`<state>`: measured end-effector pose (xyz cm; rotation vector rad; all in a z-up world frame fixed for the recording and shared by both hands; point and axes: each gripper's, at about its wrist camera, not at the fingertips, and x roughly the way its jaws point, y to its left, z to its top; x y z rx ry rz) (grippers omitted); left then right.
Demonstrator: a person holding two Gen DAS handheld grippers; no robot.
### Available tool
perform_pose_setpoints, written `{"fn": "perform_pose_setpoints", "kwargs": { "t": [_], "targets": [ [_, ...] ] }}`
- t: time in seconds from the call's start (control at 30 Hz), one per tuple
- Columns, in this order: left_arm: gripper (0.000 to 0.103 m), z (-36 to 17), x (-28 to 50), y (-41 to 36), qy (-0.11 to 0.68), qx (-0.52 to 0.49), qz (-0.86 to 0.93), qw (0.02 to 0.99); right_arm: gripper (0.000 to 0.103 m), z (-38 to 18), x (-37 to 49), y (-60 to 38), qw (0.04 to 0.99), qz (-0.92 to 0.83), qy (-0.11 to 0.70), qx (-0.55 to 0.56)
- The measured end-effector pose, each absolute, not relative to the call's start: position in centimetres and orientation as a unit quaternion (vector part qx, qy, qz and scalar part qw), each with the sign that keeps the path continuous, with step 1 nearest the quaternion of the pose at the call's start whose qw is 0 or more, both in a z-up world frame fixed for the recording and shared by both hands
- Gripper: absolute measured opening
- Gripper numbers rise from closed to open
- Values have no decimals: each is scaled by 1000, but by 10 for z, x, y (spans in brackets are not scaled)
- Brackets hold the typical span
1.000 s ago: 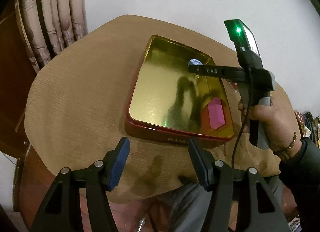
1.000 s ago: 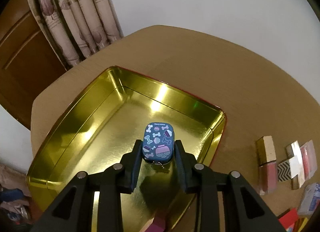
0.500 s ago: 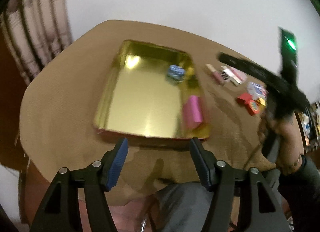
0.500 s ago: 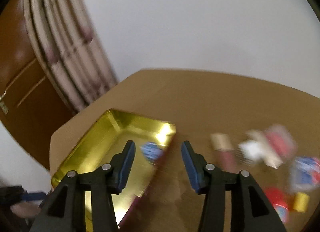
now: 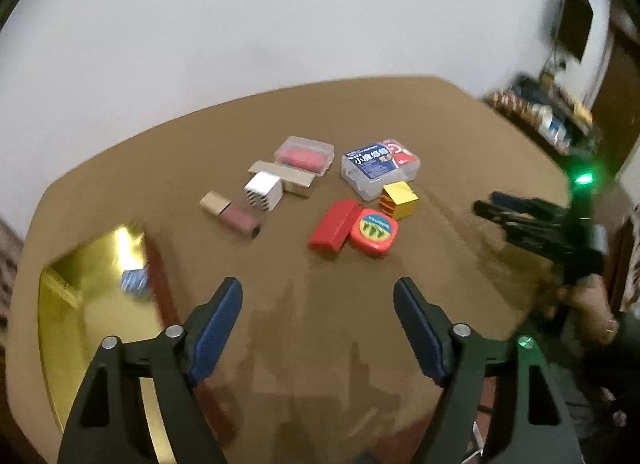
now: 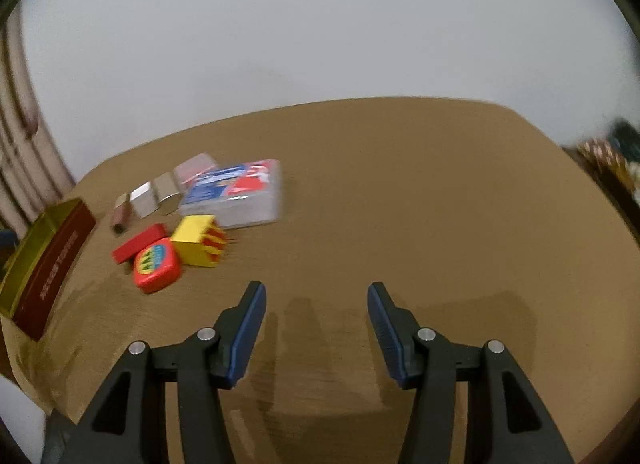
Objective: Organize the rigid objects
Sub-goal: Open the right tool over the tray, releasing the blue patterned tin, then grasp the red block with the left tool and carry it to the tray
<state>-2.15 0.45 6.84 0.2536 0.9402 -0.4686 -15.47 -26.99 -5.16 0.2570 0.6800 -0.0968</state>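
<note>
The gold tin tray [image 5: 64, 304] with red sides [image 6: 56, 264] sits at the table's left; a small blue patterned tin [image 5: 134, 282] lies inside it. Loose items lie mid-table: a red box [image 5: 332, 224], a round-cornered red tin [image 5: 374, 230] [image 6: 156, 264], a yellow box [image 5: 399, 194] [image 6: 198, 240], a clear blue-labelled case [image 5: 380, 168] [image 6: 236, 192], a clear case with red contents [image 5: 304, 154], silver and gold boxes [image 5: 264, 188], a lipstick [image 5: 234, 214]. My left gripper [image 5: 318, 328] is open and empty. My right gripper [image 6: 316, 328] is open and empty, also seen at the right [image 5: 520, 220].
The brown table [image 6: 400, 184] stands against a white wall. Curtains [image 6: 16, 144] hang at the left. A cluttered shelf [image 5: 552, 116] stands beyond the table's right edge.
My right gripper let go of the blue tin in the tray and swung right, off the tray. My left gripper also swung right, toward the loose items.
</note>
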Motion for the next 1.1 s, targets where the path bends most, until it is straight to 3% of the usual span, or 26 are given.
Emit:
{"fn": "perform_pose_setpoints", "kwargs": {
  "t": [0.17,0.53,0.73,0.87,1.1],
  "targets": [
    [56,40,23,-22,487,135,-265,821,54,-60,-151,-276,933,-31,331,136],
    [56,6,67,-39,540,151,-299,773,54,-62,-145,-270,936,2,323,141],
    [44,-3,85,-41,556,139,-307,760,54,-63,-143,-271,934,7,325,152],
    [27,-11,95,-39,583,123,-315,739,54,-64,-140,-270,933,12,327,149],
    [27,-14,90,-45,577,142,-296,748,54,-65,-138,-271,933,18,324,158]
  ]
}}
